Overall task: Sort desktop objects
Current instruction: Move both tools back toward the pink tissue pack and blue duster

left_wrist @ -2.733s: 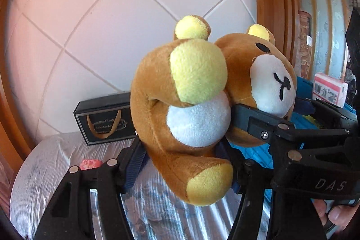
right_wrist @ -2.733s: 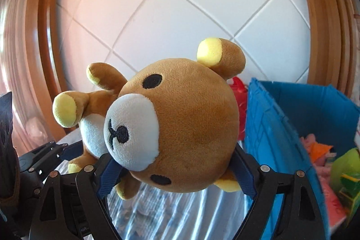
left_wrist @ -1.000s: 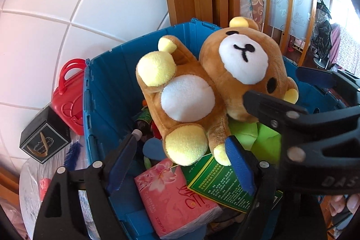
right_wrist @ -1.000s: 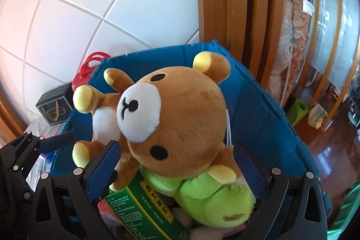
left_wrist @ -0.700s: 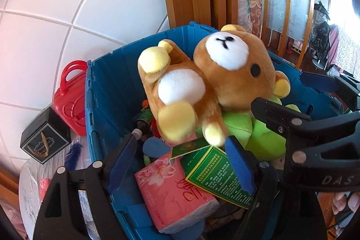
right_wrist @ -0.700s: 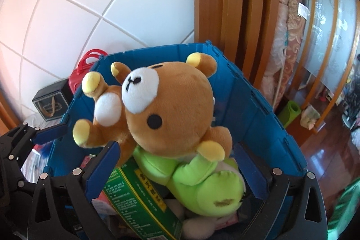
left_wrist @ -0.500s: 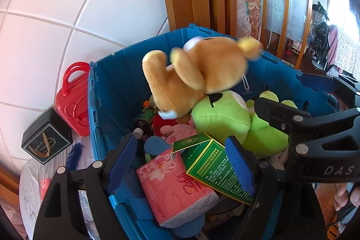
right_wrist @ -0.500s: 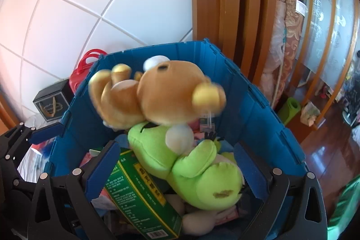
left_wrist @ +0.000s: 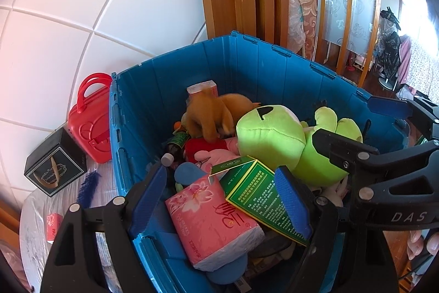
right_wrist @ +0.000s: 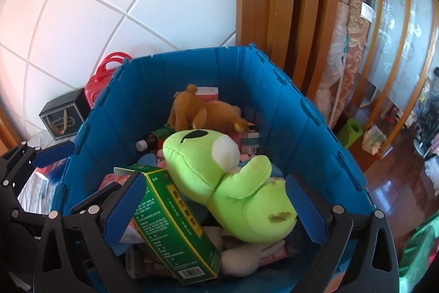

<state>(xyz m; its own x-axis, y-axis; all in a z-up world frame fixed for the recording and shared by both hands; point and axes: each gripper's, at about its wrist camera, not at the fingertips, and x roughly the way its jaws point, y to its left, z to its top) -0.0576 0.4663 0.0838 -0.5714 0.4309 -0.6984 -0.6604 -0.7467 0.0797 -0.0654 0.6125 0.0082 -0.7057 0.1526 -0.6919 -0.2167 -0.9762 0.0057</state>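
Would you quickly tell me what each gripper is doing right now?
Left gripper: open, holding nothing, above the blue bin.
Right gripper: open, holding nothing; brown bear lies in the bin.

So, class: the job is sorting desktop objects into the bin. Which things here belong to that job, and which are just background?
Part of the job:
blue bin
brown bear
green frog plush
green box
pink tissue pack
red case
black gift box

Just background:
tiled wall
wooden frame
rolled rug
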